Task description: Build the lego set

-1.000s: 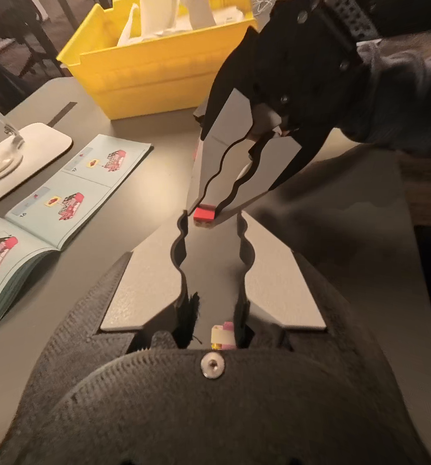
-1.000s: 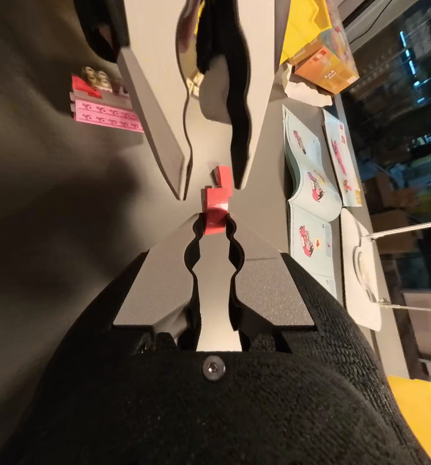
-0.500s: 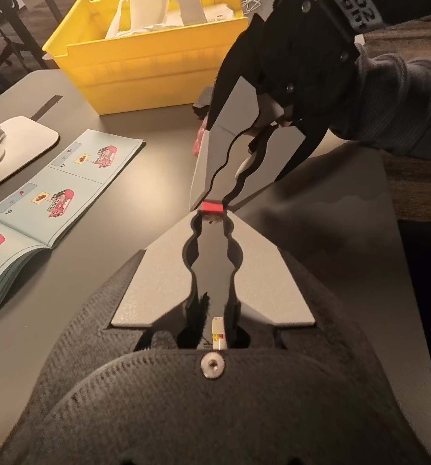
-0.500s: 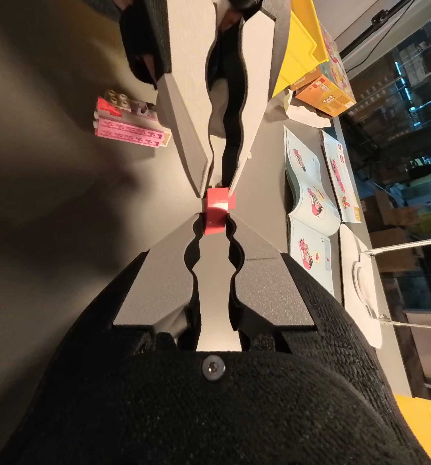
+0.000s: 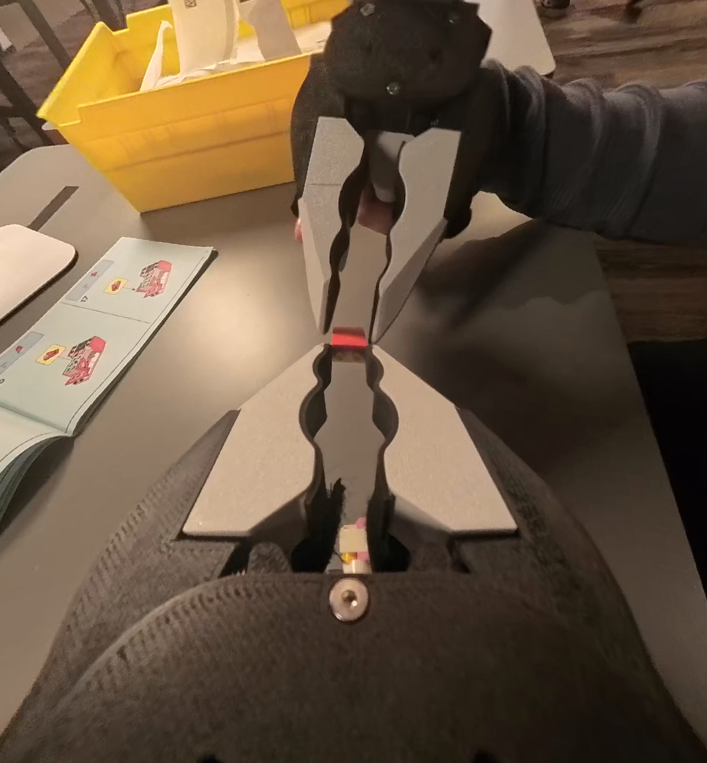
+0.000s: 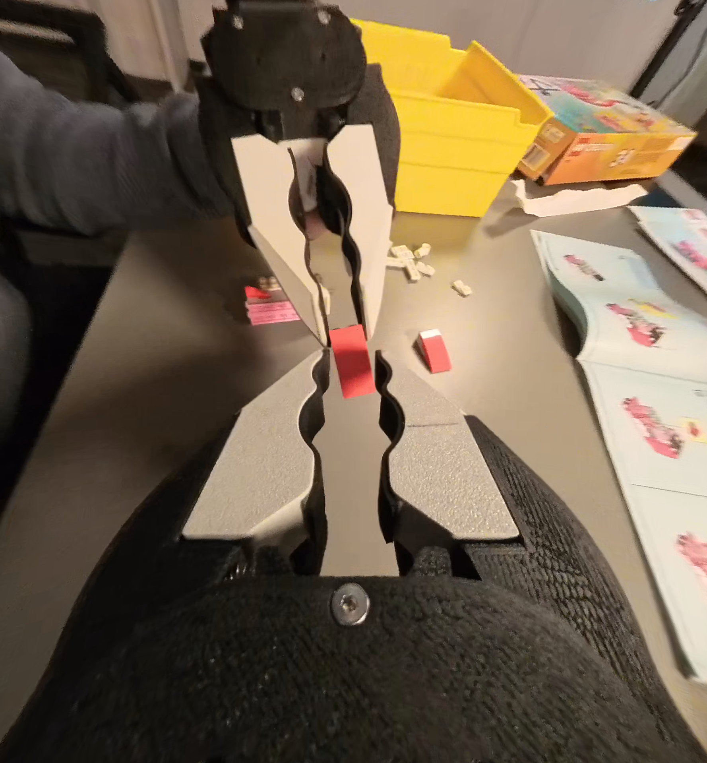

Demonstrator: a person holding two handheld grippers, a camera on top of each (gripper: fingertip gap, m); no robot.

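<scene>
Left gripper (image 5: 346,351) pinches a red sloped brick (image 5: 347,337) at its tips, while the right gripper (image 6: 351,355) opposite stands spread (pads clear of it).

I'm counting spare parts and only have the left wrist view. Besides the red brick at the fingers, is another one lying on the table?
Observer: Yes, a second red brick with a white end lies on the table, right of the first red brick.
Operator: Any small loose pieces?
Observer: Small white pieces lie scattered in front of the yellow bin.
Operator: Anything beside the bin?
Observer: An orange box, on its right.
</scene>
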